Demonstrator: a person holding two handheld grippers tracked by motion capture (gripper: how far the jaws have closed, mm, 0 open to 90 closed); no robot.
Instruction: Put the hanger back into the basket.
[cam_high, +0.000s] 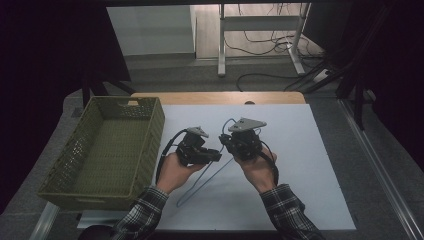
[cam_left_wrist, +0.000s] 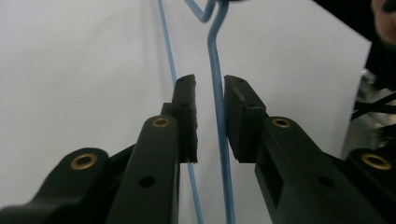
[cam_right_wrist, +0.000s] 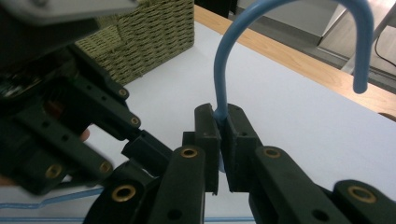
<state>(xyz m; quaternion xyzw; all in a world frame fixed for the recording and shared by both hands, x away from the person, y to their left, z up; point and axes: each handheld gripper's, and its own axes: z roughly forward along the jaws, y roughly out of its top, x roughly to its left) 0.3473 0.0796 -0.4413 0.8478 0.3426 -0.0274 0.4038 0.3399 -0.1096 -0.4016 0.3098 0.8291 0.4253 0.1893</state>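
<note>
Blue wire hanger (cam_high: 202, 182) is being held up over the white table (cam_high: 310, 165), its bottom corner trailing toward the person. Right gripper (cam_right_wrist: 219, 123) is clamping the hanger's neck just below the hook (cam_right_wrist: 299, 9), jaws closed tight on it. Left gripper (cam_left_wrist: 209, 100) is sitting with jaws slightly apart, wire running between them, touching the right pad (cam_left_wrist: 236, 112). Green woven basket (cam_high: 145, 145) is standing left of both hands.

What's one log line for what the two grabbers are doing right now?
right gripper: shut on blue wire hanger below hook | left gripper: open around hanger wire | green basket: left of the hands, empty
</note>
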